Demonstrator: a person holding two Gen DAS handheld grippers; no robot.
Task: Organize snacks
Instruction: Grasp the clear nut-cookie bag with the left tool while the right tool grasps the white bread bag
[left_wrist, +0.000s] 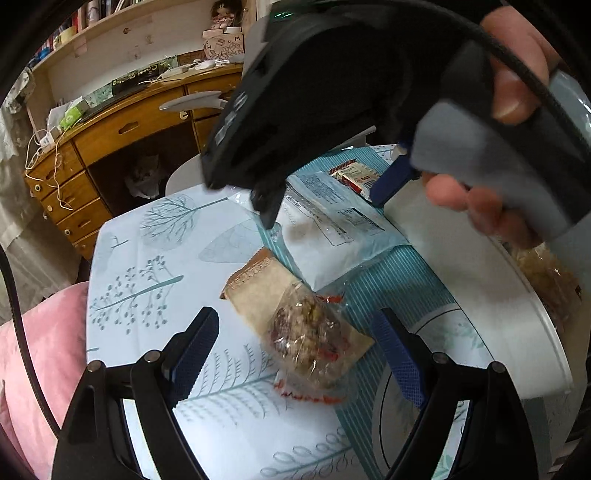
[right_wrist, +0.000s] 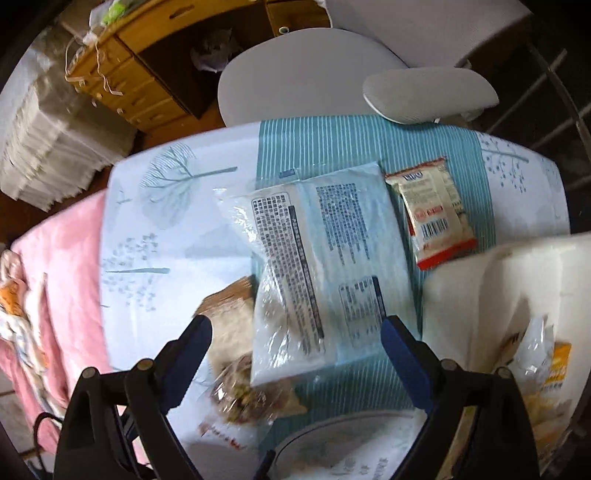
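My left gripper (left_wrist: 295, 358) is open above a clear bag of mixed nuts (left_wrist: 306, 339), which lies on a brown paper packet (left_wrist: 258, 291); the pads are clear of both. A hand holds my right gripper (left_wrist: 328, 195) over a large pale blue packet (left_wrist: 325, 229). In the right wrist view, that right gripper (right_wrist: 297, 350) stands wide open and points down at the pale blue packet (right_wrist: 321, 258), with nothing gripped. A red and cream packet (right_wrist: 436, 218) lies to its right. The nut bag (right_wrist: 243, 391) and brown packet (right_wrist: 229, 306) sit at lower left.
A white box (right_wrist: 480, 280) at the right holds several snack packets (right_wrist: 543, 354). The table wears a tree-print cloth (left_wrist: 166, 258) with a teal striped runner. A grey chair (right_wrist: 306, 74) stands beyond the far edge, and a pink blanket (right_wrist: 55, 277) lies left.
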